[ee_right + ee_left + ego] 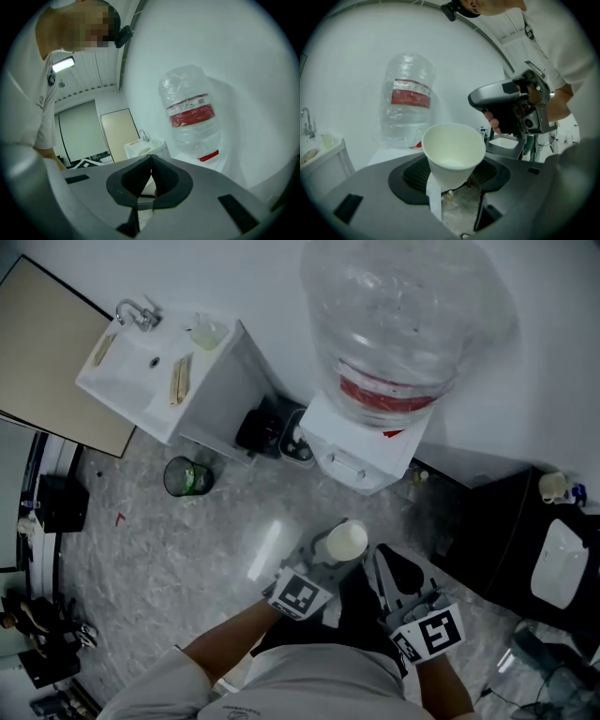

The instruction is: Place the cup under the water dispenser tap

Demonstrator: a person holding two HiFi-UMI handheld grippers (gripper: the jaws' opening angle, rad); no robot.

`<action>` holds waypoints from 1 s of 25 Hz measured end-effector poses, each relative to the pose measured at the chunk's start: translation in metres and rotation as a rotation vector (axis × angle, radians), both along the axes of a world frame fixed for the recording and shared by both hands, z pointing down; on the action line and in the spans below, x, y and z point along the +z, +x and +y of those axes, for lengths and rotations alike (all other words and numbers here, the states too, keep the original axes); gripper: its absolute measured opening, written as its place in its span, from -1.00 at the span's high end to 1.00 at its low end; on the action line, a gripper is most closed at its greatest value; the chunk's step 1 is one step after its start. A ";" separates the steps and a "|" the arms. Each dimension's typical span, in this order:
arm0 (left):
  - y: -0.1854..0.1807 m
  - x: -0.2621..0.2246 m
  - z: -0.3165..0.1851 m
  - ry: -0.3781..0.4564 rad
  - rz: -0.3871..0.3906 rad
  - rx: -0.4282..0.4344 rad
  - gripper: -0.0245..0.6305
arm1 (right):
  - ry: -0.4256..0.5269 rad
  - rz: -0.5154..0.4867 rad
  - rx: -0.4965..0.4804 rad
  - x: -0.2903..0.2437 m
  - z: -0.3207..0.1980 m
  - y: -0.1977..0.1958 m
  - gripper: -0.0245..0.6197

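Observation:
A white paper cup stands upright and empty between the jaws of my left gripper, which is shut on its lower half. The white water dispenser with its big clear bottle stands ahead against the wall, apart from the cup. I cannot make out its tap. My right gripper is beside the left one, jaws shut with the tips touching and nothing in them. It also shows in the left gripper view, held by a hand.
A white sink is on the wall at the left, and a round green bin stands on the floor below it. Dark items sit between sink cabinet and dispenser. A black table stands at the right.

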State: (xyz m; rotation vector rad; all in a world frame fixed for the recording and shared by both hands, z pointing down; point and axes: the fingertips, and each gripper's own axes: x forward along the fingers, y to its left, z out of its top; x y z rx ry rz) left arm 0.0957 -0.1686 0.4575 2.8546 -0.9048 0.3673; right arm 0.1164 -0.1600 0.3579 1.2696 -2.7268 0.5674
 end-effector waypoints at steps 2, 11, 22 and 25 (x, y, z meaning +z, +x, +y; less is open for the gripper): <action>-0.001 0.018 -0.013 0.003 -0.019 0.001 0.11 | 0.012 0.002 -0.022 0.007 -0.012 -0.007 0.88; 0.008 0.196 -0.045 -0.043 -0.068 0.057 0.11 | -0.007 0.005 0.041 0.121 -0.048 -0.008 0.88; 0.020 0.410 -0.101 -0.096 -0.175 0.038 0.11 | -0.020 0.021 0.044 0.231 -0.073 -0.004 0.88; 0.027 0.438 -0.112 -0.110 -0.173 0.025 0.11 | -0.021 0.025 0.033 0.243 -0.076 -0.006 0.88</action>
